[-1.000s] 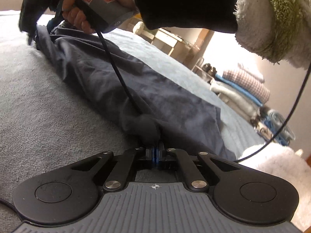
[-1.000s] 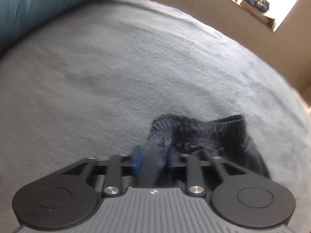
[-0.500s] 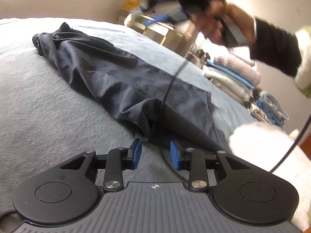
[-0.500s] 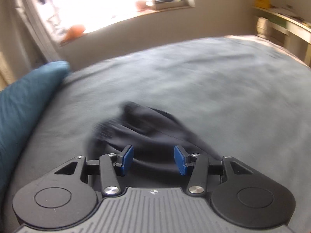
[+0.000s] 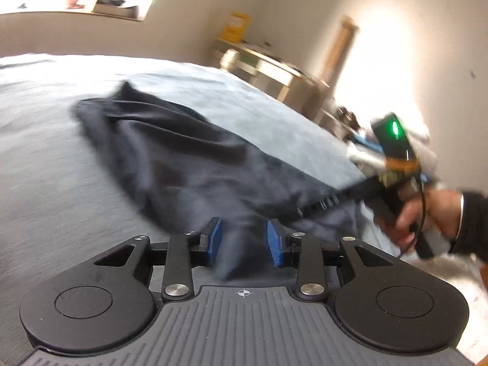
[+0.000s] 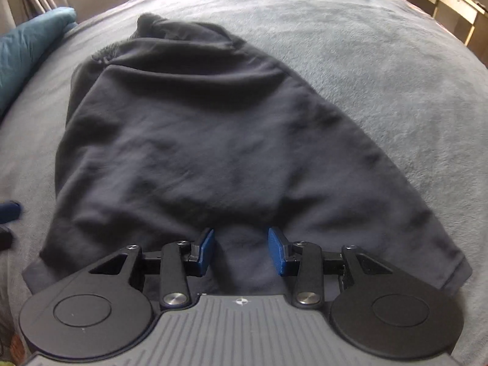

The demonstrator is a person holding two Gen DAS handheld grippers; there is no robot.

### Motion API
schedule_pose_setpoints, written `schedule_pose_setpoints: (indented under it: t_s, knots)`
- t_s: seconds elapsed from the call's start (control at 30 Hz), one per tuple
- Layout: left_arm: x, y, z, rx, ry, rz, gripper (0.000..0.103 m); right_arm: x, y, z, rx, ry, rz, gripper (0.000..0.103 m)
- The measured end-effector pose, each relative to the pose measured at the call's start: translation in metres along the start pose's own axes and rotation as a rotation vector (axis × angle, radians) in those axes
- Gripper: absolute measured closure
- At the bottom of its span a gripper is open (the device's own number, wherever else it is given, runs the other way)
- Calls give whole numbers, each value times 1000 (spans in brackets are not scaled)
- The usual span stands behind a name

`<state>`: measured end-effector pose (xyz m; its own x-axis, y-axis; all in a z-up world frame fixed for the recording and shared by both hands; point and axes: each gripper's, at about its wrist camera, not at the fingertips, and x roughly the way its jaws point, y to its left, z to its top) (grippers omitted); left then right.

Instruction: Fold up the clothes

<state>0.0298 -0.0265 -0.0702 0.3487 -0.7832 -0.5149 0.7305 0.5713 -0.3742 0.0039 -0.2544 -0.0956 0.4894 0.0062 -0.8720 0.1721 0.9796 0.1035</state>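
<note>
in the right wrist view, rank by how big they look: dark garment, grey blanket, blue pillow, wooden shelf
1. grey blanket, fills most of the view
2. dark garment
3. blue pillow, cut off by the left edge
4. wooden shelf, cut off at the top right corner; it stands farther away, so its true size is unsure

1 dark garment (image 6: 213, 140) – 1 blanket (image 6: 381, 70) – 1 teal pillow (image 6: 27, 48).

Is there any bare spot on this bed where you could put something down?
Yes: grey blanket lies bare right of the dark garment, and beyond its top. Left is tighter, a narrow strip before the blue pillow. Both grippers crowd the near edge.
</note>
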Motion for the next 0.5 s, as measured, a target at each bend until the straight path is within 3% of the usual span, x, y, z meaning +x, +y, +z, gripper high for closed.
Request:
schedule_pose_setpoints:
  t_s: [0.17, 0.23, 0.3, 0.5]
  knots:
    - [35, -19, -24, 61, 150, -19, 71, -16, -1, 17, -33, -113, -9, 61]
    - [38, -21, -33, 56, 169, -30, 71, -6, -8, 17, -29, -88, -27, 61]
    - [36, -22, -38, 43, 178, -52, 71, 14, -19, 11, -27, -8, -91, 62]
    - [32, -22, -43, 68, 223, -102, 71, -1, -30, 13, 79, -53, -54, 61]
